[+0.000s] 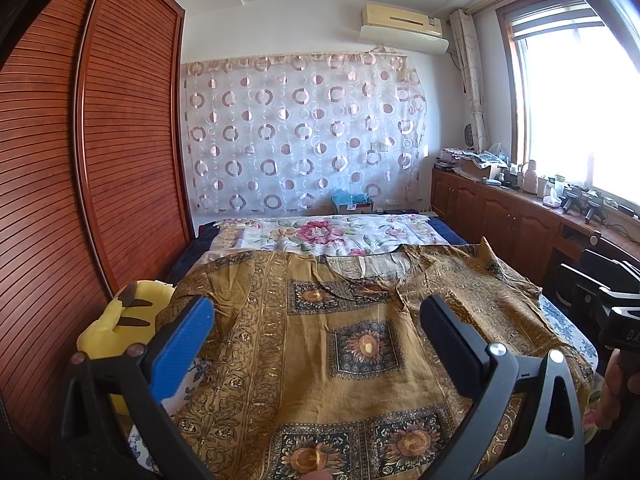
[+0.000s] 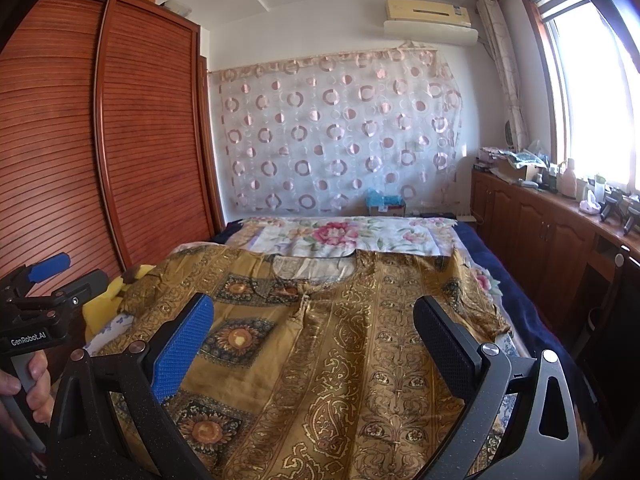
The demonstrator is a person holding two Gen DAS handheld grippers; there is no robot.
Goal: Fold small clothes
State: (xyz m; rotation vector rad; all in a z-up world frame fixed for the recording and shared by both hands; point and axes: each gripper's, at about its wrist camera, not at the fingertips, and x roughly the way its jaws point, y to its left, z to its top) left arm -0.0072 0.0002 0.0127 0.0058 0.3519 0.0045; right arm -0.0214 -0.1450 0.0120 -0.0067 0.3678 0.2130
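We see one mustard-gold, sunflower-patterned cotton garment (image 1: 360, 344) spread flat on the bed beneath both claws. Our left claw (image 1: 316, 320) and right claw (image 2: 314, 320) gape wide, holding nothing. One yellow plush toy (image 1: 120, 320) lies left of the left claw.

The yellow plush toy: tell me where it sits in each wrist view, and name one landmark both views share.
Left wrist view: the yellow plush toy is at lower left, beside the mustard patterned garment, just beyond the left gripper and its blue finger.
Right wrist view: the toy is at left of centre, mostly hidden by the garment's edge.
Shared landmark: the air conditioner high on the far wall.
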